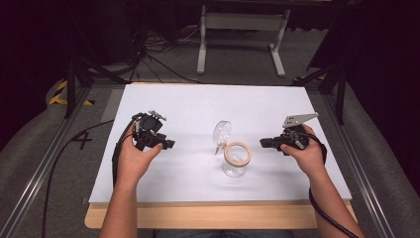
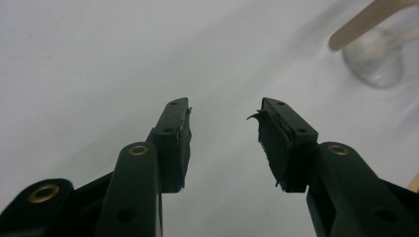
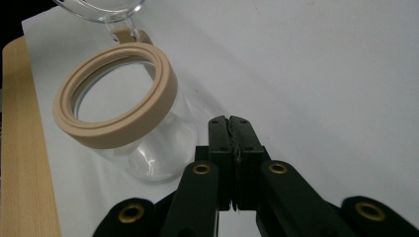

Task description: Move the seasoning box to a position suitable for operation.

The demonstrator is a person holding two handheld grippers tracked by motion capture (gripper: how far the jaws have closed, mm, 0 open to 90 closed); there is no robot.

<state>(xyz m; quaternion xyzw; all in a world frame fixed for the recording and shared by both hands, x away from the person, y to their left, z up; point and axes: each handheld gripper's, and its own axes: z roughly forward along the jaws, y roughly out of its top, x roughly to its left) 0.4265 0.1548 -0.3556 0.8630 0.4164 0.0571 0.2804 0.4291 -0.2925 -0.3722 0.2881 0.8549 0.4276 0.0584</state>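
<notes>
A clear glass jar with a tan rubber seal ring stands mid-table, its hinged glass lid swung open behind it. In the right gripper view the jar and its seal ring sit just left of my right gripper, whose jaws are pressed together on nothing. My right gripper is a short way right of the jar. My left gripper is held to the jar's left, and in its own view the jaws stand apart with nothing between them; the blurred jar is at the upper right.
A white sheet covers the table, with a bare wooden strip along the near edge. Cables and a white frame's legs lie on the floor beyond the far edge. Dark rails run down both sides.
</notes>
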